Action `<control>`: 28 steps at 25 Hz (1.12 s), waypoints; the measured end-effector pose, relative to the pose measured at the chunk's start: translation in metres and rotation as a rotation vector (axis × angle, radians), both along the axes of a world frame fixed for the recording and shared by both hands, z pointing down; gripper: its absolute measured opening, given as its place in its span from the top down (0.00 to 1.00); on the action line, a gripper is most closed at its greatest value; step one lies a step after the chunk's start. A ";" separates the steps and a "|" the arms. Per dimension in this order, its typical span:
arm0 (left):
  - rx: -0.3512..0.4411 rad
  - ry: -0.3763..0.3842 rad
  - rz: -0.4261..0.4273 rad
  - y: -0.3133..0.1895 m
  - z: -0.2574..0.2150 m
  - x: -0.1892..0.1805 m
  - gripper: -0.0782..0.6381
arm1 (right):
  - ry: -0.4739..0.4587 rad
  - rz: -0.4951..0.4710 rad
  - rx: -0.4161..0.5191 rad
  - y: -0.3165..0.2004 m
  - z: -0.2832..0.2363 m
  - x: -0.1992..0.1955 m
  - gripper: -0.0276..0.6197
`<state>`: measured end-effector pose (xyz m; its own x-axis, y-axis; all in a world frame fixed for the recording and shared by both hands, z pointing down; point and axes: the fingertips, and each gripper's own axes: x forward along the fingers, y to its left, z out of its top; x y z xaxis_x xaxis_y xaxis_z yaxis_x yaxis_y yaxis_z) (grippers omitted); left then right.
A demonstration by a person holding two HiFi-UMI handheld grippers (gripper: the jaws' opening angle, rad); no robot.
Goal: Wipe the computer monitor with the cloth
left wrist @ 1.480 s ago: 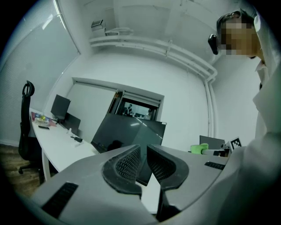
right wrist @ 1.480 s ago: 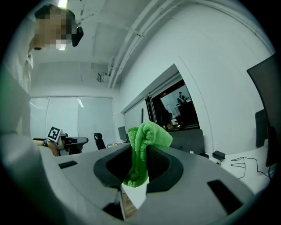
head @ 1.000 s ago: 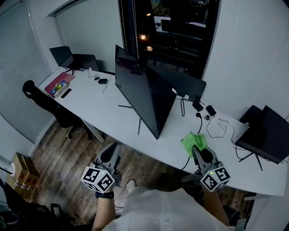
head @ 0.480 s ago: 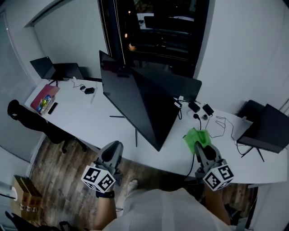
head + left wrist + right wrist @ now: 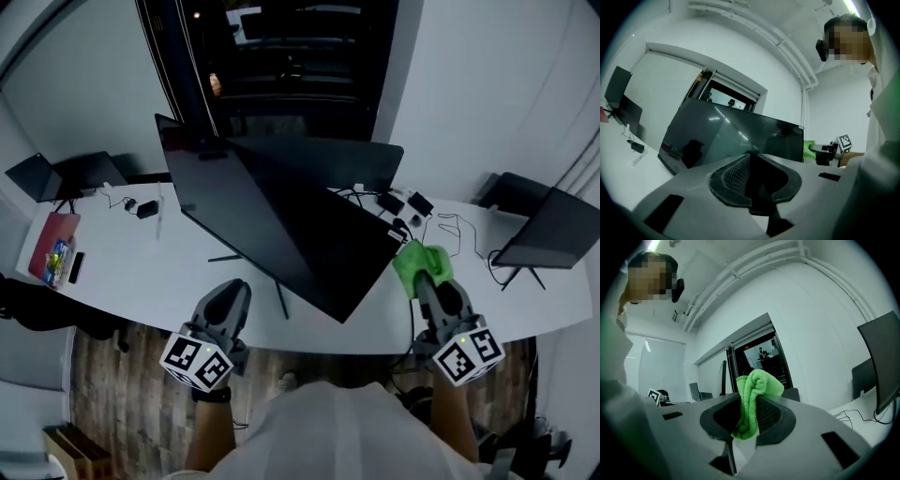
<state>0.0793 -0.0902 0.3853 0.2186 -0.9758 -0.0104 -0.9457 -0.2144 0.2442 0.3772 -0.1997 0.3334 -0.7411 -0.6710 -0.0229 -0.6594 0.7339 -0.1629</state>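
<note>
R gripper (image 5: 424, 277): jaws clamped on green cloth (image 5: 421, 262); the bunched cloth sticks out past the jaw tips.
Cloth pos: over front-right part of tabletop (image 5: 141, 272), just beside lower right corner of monitor (image 5: 281, 225); can't tell if it touches the screen.
L gripper (image 5: 225, 302): jaws together, nothing betw. them; held in front of tabletop's near edge, pointing at the screen, apart from it.
Monitor: big, dark; stands angled on thin legs mid-tabletop, w/ second dark screen (image 5: 328, 161) behind it.
Right side: another dark display (image 5: 553, 232), loose cables (image 5: 455, 234).
Left side: laptop (image 5: 37, 176), pink case (image 5: 52, 251).
</note>
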 end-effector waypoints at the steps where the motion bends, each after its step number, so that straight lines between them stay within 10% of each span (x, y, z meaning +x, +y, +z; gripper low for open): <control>1: -0.002 0.000 0.023 -0.006 0.001 -0.004 0.81 | 0.000 0.019 0.004 0.000 -0.005 -0.003 0.85; 15: -0.027 0.014 0.314 -0.042 0.011 -0.006 0.81 | 0.067 0.216 0.096 0.011 -0.068 -0.039 0.85; 28: -0.029 0.026 0.400 -0.036 0.017 -0.004 0.81 | 0.053 0.260 0.130 0.023 -0.077 -0.057 0.85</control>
